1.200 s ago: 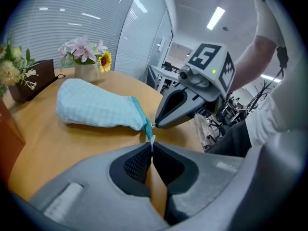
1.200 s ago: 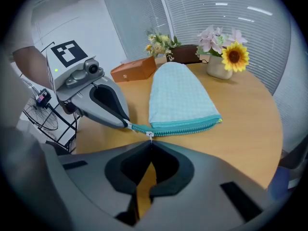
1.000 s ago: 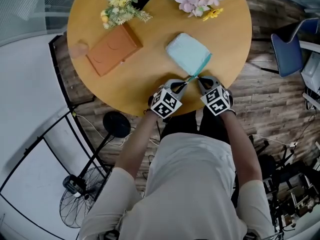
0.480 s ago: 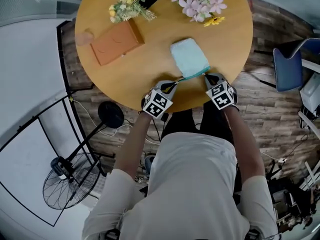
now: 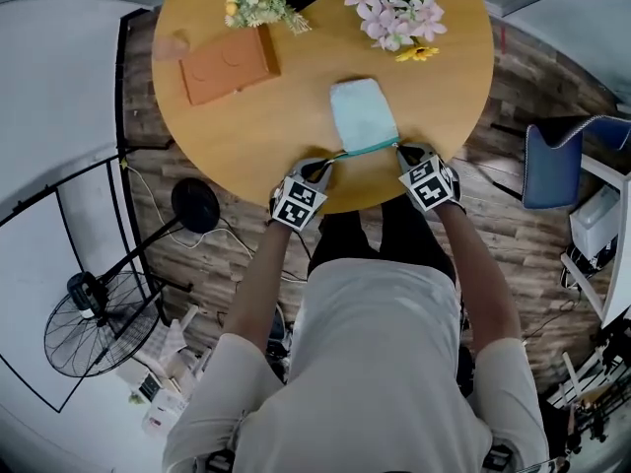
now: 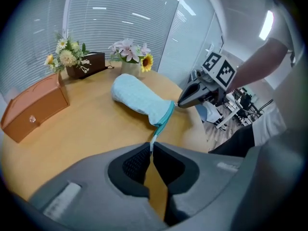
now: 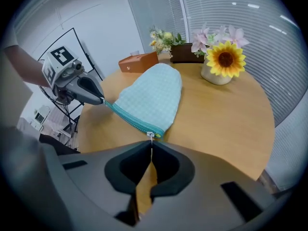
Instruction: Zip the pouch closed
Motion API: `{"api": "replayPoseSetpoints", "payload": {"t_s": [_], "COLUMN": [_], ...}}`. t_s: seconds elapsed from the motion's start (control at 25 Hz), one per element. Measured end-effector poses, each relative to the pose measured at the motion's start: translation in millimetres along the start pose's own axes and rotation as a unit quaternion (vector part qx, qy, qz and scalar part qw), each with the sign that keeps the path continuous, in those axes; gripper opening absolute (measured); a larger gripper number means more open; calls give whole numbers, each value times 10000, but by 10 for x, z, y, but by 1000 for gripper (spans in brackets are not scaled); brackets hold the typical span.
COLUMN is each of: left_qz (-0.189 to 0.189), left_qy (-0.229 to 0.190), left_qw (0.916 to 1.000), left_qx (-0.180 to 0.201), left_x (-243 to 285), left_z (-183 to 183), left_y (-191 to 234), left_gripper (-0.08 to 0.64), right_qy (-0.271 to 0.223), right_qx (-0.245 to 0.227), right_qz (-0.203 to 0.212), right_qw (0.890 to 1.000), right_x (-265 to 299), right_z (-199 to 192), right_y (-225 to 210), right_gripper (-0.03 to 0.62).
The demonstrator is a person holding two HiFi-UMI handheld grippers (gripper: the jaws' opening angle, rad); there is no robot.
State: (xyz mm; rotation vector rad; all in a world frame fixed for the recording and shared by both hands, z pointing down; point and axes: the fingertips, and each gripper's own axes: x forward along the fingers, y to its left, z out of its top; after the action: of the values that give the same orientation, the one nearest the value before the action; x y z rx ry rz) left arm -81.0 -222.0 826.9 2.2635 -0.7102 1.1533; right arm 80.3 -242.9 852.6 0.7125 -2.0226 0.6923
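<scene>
Though hidden overhead, right tool (image 7: 149, 146) pinches zipper pull (image 7: 150, 135), left tool (image 6: 149, 150) pouch (image 6: 138, 98)

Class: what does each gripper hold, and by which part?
Both hold the pouch. The left gripper pinches the zip's tail end; the right gripper pinches the zip pull at the opposite end.
</scene>
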Motion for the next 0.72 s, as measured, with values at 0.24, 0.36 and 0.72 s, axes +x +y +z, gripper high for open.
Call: {"api": "replayPoseSetpoints", "payload": {"t_s": [0.24, 0.36, 0.72], "left_qz": [404, 586, 1072], "left_qy": [-178, -365, -944], "left_qw": [9976, 9952, 9810], "left_qx": [-534, -700, -1313], "left_x": [-100, -226, -844], "left_z": [87, 193, 391], "left_y": [-18, -65, -262], "left_gripper": [106, 112, 112], "right_qy": [-96, -162, -674], "right_qx": [-223, -385, -669], "right_qz": [286, 335, 194], "right_qw": [9993, 9986, 9953], "right_x": [-148, -292, -1063], "right_z": [40, 77, 407], "right_y": [-46, -61, -45], "right_gripper": [89, 89, 89]}}
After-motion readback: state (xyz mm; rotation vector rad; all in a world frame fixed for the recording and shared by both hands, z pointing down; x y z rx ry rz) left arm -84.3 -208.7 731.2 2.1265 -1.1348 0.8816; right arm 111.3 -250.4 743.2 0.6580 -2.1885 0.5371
